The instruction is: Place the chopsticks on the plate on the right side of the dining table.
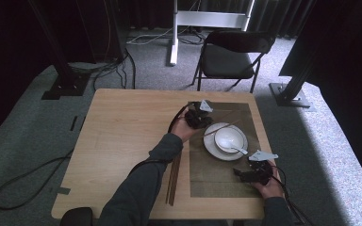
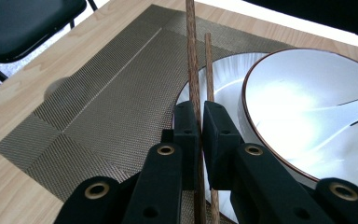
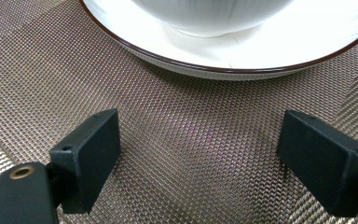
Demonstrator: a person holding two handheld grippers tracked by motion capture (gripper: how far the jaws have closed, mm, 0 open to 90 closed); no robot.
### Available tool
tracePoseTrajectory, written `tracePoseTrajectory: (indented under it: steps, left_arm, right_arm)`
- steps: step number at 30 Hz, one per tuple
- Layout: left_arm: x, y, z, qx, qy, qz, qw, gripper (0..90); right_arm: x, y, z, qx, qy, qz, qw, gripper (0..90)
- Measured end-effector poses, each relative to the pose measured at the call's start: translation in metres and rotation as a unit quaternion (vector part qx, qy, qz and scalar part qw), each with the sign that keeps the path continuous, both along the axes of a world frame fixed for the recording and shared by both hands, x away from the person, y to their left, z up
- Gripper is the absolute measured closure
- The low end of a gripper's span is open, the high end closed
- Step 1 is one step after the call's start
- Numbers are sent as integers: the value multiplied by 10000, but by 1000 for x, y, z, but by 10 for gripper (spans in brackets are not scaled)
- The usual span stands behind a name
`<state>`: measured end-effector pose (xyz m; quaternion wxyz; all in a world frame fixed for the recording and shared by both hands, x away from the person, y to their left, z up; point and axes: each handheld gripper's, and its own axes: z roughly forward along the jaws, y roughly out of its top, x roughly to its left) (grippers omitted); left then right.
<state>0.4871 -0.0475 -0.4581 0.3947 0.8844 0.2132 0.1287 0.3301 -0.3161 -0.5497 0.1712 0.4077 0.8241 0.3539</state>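
Note:
A white bowl point(image 1: 228, 138) holding a white spoon point(image 1: 239, 150) stands on a brown-rimmed white plate point(image 1: 208, 143), on a woven placemat point(image 1: 217, 181). My left gripper point(image 1: 199, 115) hovers at the plate's far left edge, shut on a brown chopstick point(image 2: 192, 70) that reaches out over the plate point(image 2: 228, 70). A second chopstick point(image 2: 208, 65) runs close beside it and passes under the right jaw. The bowl point(image 2: 307, 107) is just to the right. My right gripper point(image 3: 198, 140) stands open low over the placemat point(image 3: 182, 93), with nothing between its jaws, facing the plate point(image 3: 261, 51).
Several more chopsticks point(image 1: 173, 179) lie along the placemat's left edge on the wooden table point(image 1: 122, 132). A black folding chair point(image 1: 231, 56) stands beyond the far edge. Cables lie on the floor to the left.

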Motion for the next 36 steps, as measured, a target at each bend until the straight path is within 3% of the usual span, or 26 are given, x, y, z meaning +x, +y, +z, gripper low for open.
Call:
tracePoseTrajectory:
  steps: [13, 23, 36]
  left_arm:
    - [2, -13, -16, 68, 132, -127, 9998, 849]
    - [4, -23, -26, 135, 235, 7, 9996, 849]
    - [4, -25, -32, 184, 301, 2, 9994, 848]
  right_arm:
    - [0, 0, 0, -6, -14, 3, 10000, 128]
    - [0, 0, 0, -4, -12, -7, 10000, 128]
    - [0, 0, 0, 0, -13, -7, 10000, 128]
